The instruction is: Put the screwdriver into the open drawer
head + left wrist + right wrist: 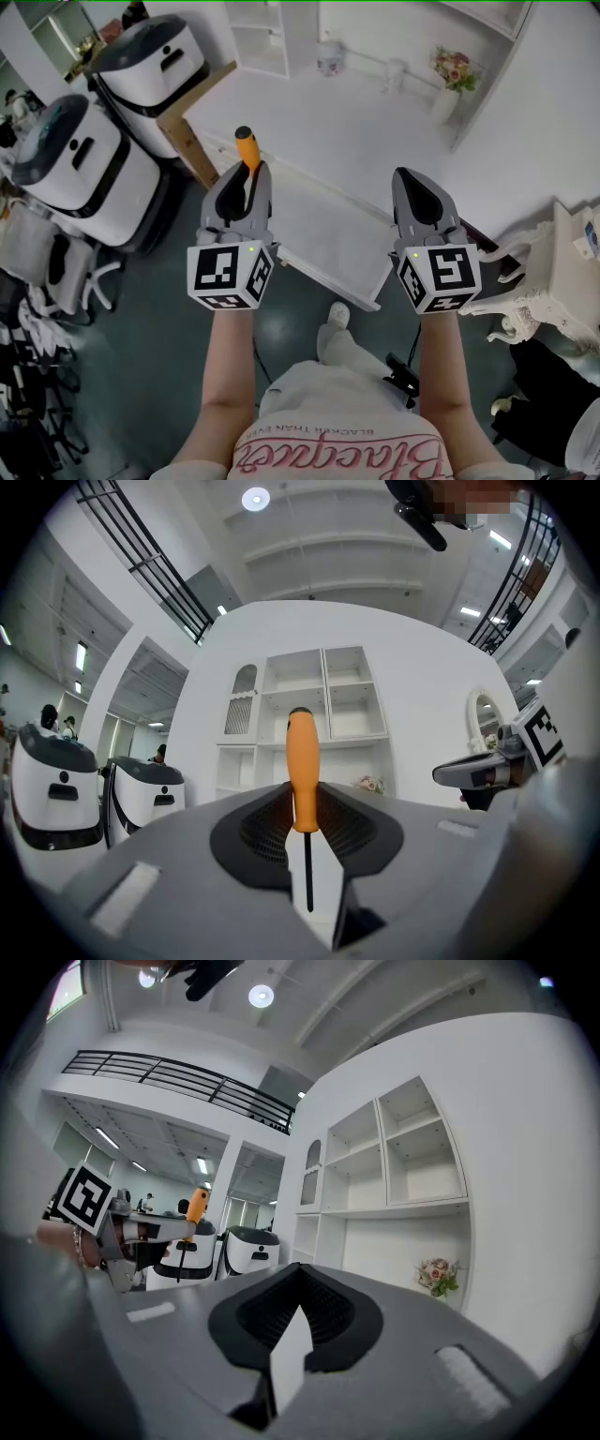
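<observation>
One orange screwdriver (pixel 247 148). Two tools: left tool (pixel 248 176), right tool (pixel 407 180). Two white machines (pixel 150 66) at ten o'clock. One flower vase (pixel 446 98) at one o'clock. One white tabletop (pixel 356 141).

upside down on the person's white shirt (pixel 309 398): pink script "blacquer" and small print "blacker than ev…".

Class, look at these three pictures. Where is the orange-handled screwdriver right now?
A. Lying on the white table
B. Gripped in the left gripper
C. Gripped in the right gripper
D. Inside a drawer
B: in the left gripper view, the left gripper has its jaws closed on the screwdriver, handle pointing up, while the right gripper has nothing between its jaws.
</observation>
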`<state>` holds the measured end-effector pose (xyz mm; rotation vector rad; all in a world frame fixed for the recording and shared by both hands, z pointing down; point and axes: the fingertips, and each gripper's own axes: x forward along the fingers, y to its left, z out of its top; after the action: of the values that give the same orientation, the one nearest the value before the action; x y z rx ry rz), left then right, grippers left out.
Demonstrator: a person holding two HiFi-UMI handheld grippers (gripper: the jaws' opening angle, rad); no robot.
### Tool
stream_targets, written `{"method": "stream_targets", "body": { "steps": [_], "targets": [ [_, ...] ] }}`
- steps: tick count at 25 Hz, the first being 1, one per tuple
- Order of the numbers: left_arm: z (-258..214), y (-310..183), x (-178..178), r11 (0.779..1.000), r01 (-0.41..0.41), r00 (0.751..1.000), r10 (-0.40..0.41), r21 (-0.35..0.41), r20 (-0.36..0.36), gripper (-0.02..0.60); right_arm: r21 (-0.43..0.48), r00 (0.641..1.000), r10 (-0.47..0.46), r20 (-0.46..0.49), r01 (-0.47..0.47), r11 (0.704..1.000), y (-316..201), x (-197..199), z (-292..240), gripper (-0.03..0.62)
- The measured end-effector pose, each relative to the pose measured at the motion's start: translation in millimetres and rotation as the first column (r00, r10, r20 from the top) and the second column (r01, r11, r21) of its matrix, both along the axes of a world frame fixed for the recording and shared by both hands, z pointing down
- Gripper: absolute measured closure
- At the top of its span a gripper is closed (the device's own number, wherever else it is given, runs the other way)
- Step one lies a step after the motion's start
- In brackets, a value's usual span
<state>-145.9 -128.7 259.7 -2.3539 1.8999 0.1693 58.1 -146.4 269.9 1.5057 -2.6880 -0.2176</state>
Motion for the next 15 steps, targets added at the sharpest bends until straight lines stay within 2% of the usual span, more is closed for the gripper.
{"method": "stream_targets", "body": {
  "steps": [15],
  "targets": [
    [4.2,-97.8,9.6,0.998,0.048,0.999,-0.047,-0.044,0.012,0.483,-0.043,0.999,-0.036,0.021,0.037,0.998,-107.3,13.9,7.3,0.592]
  ]
}}
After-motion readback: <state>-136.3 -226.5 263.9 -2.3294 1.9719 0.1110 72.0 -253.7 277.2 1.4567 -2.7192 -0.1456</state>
